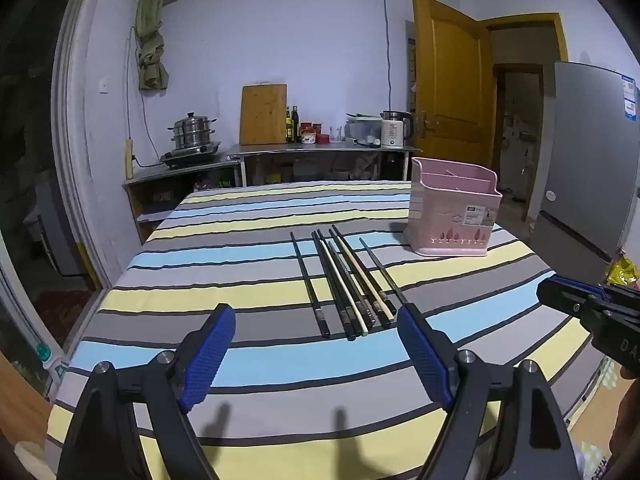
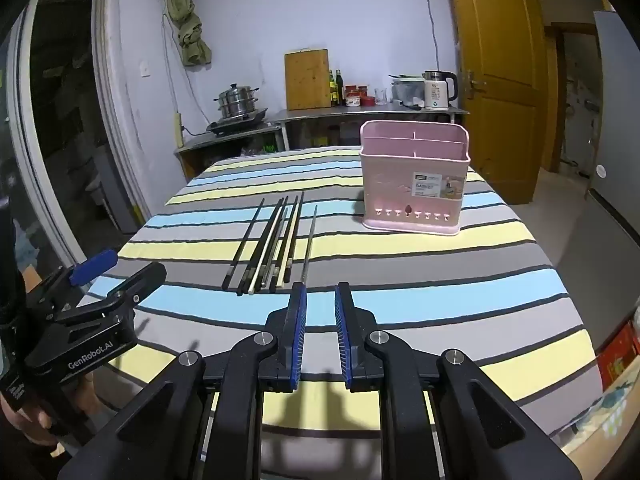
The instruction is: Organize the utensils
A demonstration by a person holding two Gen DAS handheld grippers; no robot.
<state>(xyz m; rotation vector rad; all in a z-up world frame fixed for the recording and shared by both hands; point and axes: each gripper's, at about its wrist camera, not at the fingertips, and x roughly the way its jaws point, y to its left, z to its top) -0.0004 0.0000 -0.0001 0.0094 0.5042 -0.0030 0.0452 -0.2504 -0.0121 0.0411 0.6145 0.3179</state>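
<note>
left tongs (image 1: 316, 320) spread wide, empty | right tongs (image 2: 321, 300) narrowly parted, empty | chopsticks (image 1: 344, 280) on striped counter (image 1: 240, 248) | pink basket (image 1: 454, 212) far right

i see a striped tablecloth (image 1: 248, 248), a wooden cutting board (image 1: 263, 114) against the wall, a steel steamer pot (image 1: 193, 130), a white kettle (image 1: 395, 129), an open yellow door (image 1: 450, 80), a grey fridge (image 1: 592, 152)

Both wrist views angled down, sharing chopsticks (image 1: 344, 280)
</note>
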